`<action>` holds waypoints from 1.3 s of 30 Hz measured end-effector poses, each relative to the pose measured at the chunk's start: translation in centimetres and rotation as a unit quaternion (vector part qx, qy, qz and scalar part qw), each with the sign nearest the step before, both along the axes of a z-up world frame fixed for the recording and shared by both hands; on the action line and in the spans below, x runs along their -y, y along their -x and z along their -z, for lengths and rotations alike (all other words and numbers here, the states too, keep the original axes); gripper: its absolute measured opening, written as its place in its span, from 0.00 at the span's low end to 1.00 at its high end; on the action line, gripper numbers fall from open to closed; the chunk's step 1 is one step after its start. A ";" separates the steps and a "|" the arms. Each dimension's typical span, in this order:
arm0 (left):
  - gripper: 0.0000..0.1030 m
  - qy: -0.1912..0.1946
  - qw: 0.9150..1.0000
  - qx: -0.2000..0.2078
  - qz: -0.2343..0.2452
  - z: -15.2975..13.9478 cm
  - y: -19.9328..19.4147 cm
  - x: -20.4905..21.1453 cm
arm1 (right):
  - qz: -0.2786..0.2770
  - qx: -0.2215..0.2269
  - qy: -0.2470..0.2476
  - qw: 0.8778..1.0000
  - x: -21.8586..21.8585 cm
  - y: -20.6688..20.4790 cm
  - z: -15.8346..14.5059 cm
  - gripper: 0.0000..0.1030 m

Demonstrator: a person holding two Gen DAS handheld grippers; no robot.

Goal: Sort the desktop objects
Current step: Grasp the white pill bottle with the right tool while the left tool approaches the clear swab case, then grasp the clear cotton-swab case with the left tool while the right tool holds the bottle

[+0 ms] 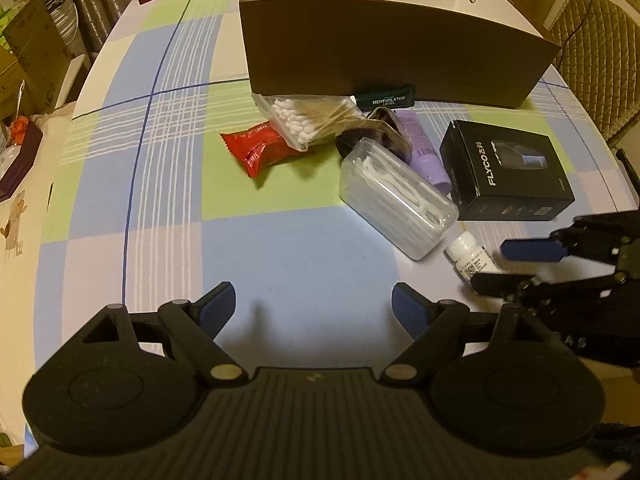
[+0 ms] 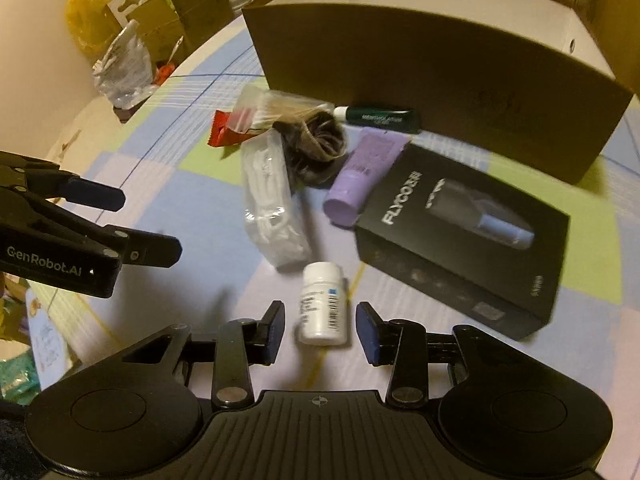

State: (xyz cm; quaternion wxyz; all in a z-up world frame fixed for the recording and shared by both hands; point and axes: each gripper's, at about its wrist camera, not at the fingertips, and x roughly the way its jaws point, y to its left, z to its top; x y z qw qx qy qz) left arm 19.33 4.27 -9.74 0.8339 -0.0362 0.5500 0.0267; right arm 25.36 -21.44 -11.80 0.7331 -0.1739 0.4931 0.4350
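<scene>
Two tongs are at work over the checked tabletop (image 1: 280,248). The right tongs (image 2: 320,330) stand apart, one pad on each side of the small white pill bottle (image 2: 322,306), neither pad touching it as far as the right wrist view shows. The left tongs (image 1: 312,308) are also spread wide, over a bare patch of cloth nearer the tabletop's front edge, with nothing between them.

The pill bottle lies on its side toward the front of the tabletop, just in front of the clear plastic box of floss picks (image 2: 272,208) and beside the black FLYCO carton (image 2: 460,240). Its long axis runs roughly front to back, along the right tongs' fingers; which end carries the cap I cannot say for certain, since the picture is blurred.

The likely trouble is rolling. A round bottle on its side, gripped across its curved wall, may squirt forward out of the pads if they close off-centre or too near one end, and it could then knock into the floss box. Pads that close low could also scrape or catch the tablecloth. The brown open cardboard box (image 1: 400,52), at the back of the tabletop, looks like the place for sorted items; its front wall is tall, so a weakly held bottle could be struck loose against the rim on the way over.
</scene>
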 end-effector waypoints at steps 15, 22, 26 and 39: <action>0.80 0.022 0.999 0.018 0.043 -0.6 -1.6 0.7 | 0.086 0.001 0.021 0.996 4.3 -0.9 0.0 0.23; 0.80 0.051 0.995 0.040 0.072 -1.2 -3.0 2.2 | 0.159 0.007 0.031 0.987 8.5 -1.7 -0.5 0.23; 0.80 0.060 0.995 0.034 0.077 -0.6 -4.4 3.2 | 0.195 0.010 0.035 0.980 9.9 -2.5 -0.7 0.23; 0.48 0.087 0.993 -0.008 0.083 1.6 -6.5 1.8 | 0.231 0.007 0.031 0.972 11.7 -3.8 -0.6 0.23</action>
